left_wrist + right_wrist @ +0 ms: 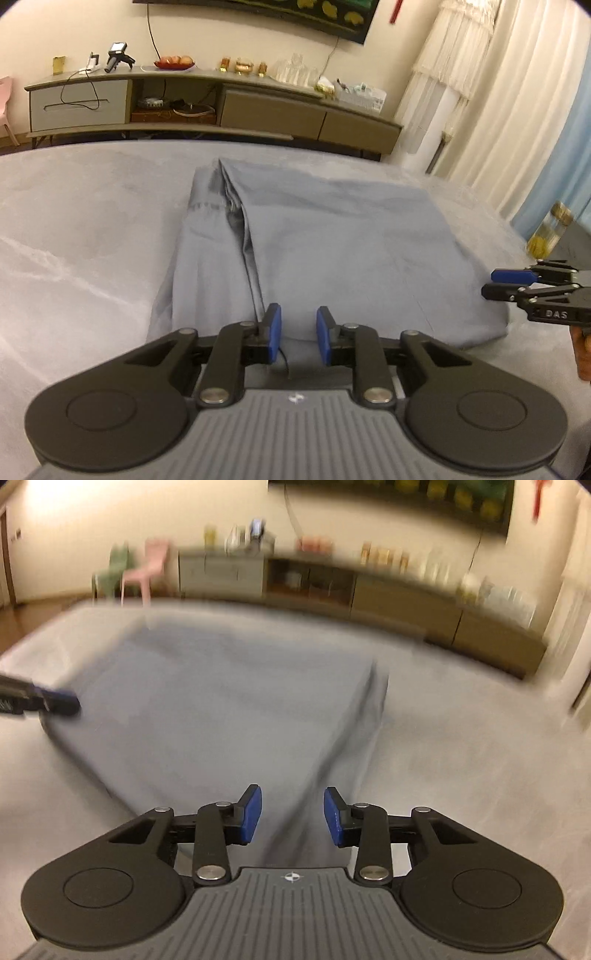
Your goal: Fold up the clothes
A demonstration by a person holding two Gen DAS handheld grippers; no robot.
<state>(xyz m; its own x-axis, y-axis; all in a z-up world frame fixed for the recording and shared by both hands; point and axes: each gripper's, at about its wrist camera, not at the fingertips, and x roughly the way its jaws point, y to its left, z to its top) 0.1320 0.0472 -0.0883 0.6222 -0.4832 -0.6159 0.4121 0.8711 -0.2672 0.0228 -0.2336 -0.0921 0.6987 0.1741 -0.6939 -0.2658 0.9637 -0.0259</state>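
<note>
- Flat on the pale grey plush surface [74, 236] lies a blue-grey folded cotton garment [332, 251], its layers meeting along a dark seam that runs from the far edge toward the near hem.
- Just above the garment's near hem hovers the left gripper [298, 334], its blue-padded fingers [274, 332] apart with cloth showing in the gap; nothing is held between them.
- From the right edge of the left wrist view the right gripper [498, 283] reaches in sideways at the garment's right corner; from its own camera its blue pads stand apart over the cloth, which rises in a soft ridge between them, and whether they touch the cloth I cannot tell.
- A bit of the person's hand [581, 350] shows below that gripper.
- Seen from the right wrist, which is blurred, the same garment [221, 709] spreads ahead, and the left gripper [55, 701] enters at the left, over the garment's edge.
- Behind the surface stands a long low grey-brown cabinet [273, 107] against a cream wall, carrying a red plate of fruit [173, 62], clear glassware [295, 70] and small gold ornaments.
- White pleated curtains [517, 110] hang at the right.
- Two small plastic chairs, one pink [146, 568] and one green, stand beside the cabinet's left end.
</note>
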